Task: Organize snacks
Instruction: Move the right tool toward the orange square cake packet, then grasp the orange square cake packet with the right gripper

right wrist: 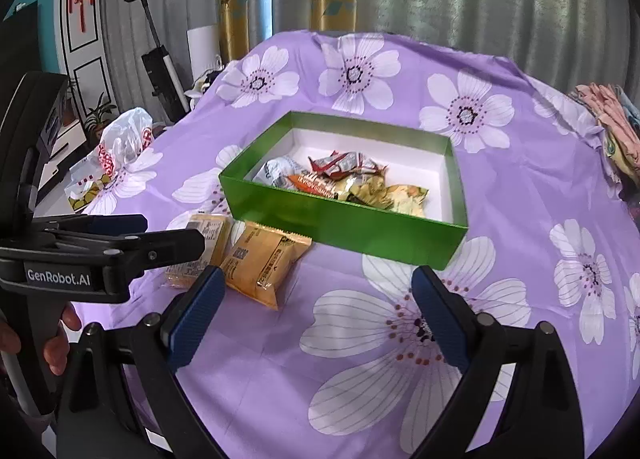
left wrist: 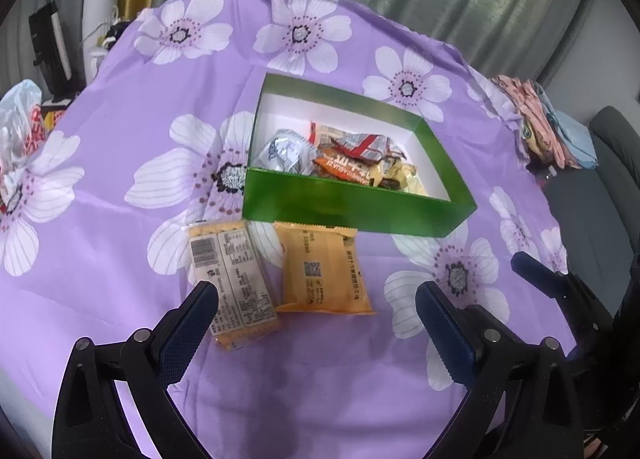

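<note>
A green box [left wrist: 344,203] with a white inside stands mid-table and holds several wrapped snacks [left wrist: 348,163]. Just in front of it lie two orange packets: one with its barcode side up [left wrist: 232,283], one plain [left wrist: 324,271]. My left gripper [left wrist: 318,319] hovers open over their near ends, its left finger beside the barcode packet. In the right wrist view, the box [right wrist: 340,219], the snacks [right wrist: 340,179] and the plain packet [right wrist: 264,263] lie ahead. My right gripper [right wrist: 318,311] is open and empty over the cloth, right of the packets. A hand [right wrist: 60,339] holds the left gripper [right wrist: 148,235].
A purple flowered cloth [left wrist: 120,139] covers the table. A white plastic bag [right wrist: 120,151] sits at the left edge and folded clothes [right wrist: 608,127] at the right edge. A stick vacuum [right wrist: 160,59] and curtains stand behind; a grey seat [left wrist: 600,179] is to the right.
</note>
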Demonstrator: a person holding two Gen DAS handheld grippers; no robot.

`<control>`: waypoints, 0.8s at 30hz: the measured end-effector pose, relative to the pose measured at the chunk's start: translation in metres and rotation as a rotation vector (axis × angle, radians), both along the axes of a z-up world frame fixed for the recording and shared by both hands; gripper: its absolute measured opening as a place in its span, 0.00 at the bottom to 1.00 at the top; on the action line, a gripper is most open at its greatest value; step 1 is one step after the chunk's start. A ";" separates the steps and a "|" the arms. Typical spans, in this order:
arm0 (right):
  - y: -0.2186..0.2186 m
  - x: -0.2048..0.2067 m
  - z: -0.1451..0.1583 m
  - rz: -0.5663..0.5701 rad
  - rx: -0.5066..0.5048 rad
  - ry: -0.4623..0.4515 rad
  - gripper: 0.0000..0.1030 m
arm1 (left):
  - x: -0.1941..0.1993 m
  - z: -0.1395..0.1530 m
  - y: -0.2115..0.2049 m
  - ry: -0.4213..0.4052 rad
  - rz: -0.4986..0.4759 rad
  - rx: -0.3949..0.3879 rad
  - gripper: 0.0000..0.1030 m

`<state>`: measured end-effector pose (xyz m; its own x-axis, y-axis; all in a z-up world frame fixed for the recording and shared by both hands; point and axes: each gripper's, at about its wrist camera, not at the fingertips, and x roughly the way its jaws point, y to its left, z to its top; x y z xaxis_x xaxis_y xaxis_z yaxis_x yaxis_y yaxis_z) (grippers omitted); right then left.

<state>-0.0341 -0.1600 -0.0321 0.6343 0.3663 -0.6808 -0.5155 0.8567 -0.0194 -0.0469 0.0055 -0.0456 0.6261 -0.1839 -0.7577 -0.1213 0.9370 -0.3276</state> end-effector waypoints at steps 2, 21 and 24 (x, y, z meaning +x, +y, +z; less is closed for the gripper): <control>0.004 0.002 -0.006 0.007 -0.006 0.016 0.92 | 0.001 -0.003 0.003 0.006 0.002 -0.004 0.96; 0.029 0.015 -0.064 0.186 0.067 0.202 0.91 | 0.002 -0.030 0.009 -0.057 -0.125 -0.110 0.96; 0.033 0.020 -0.070 0.196 0.075 0.218 0.86 | 0.013 -0.031 0.005 -0.058 -0.148 -0.104 0.96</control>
<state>-0.0136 -0.1272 -0.1019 0.3887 0.5217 -0.7594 -0.6562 0.7354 0.1692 -0.0338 0.0107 -0.0770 0.6286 -0.3524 -0.6933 0.0372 0.9041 -0.4258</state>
